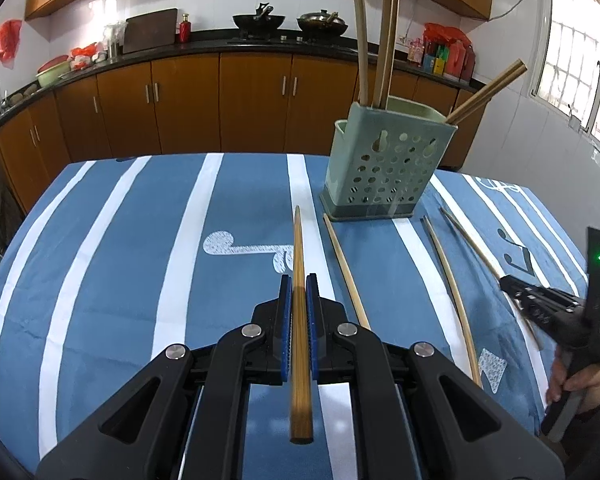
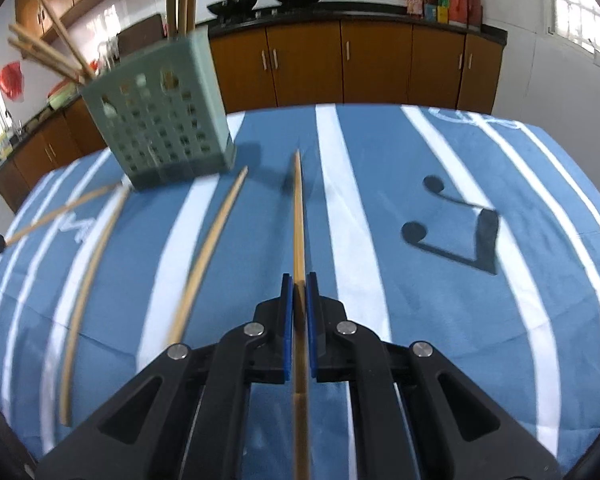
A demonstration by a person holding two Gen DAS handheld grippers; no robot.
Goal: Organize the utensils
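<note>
My left gripper (image 1: 299,280) is shut on a wooden chopstick (image 1: 299,248) that points toward the far table edge, left of the green perforated utensil holder (image 1: 384,168). The holder stands on the blue striped cloth with several chopsticks upright in it. My right gripper (image 2: 299,278) is shut on another chopstick (image 2: 298,216); the holder (image 2: 160,116) is ahead to its left. The right gripper also shows in the left wrist view (image 1: 540,300). Loose chopsticks lie on the cloth: one (image 1: 346,276) by the holder's base, another (image 1: 454,300) further right, and two (image 2: 208,256) left of my right gripper.
The table (image 1: 120,260) has a blue cloth with white stripes and music notes. Behind it run brown kitchen cabinets (image 1: 220,100) with a black counter holding woks (image 1: 258,20), bottles and bags. A window (image 1: 572,48) is on the right wall.
</note>
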